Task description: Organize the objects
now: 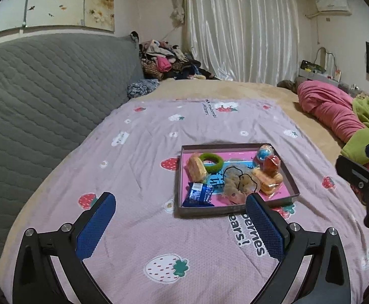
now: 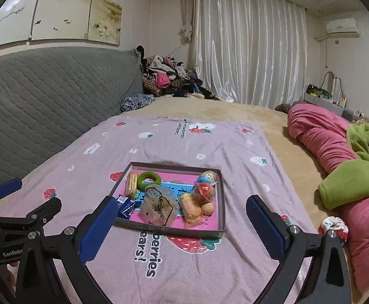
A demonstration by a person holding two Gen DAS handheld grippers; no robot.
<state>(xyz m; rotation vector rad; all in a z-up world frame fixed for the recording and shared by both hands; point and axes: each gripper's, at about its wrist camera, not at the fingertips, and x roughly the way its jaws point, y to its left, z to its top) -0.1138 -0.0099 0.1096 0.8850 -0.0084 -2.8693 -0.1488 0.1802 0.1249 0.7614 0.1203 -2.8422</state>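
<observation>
Two grippers, left gripper (image 1: 180, 224) and right gripper (image 2: 182, 226), hovering spread, empty. Crinkly light snack packets lying in shallow pink cardboard tray (image 2: 169, 228); pinching wrapper edges advisable.

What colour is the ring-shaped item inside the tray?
Green; the ring shows best in the left wrist view, near the tray's far edge.

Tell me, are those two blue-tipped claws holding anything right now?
No. The left gripper and right gripper are both open and empty, above the pink blanket short of the tray.
</observation>
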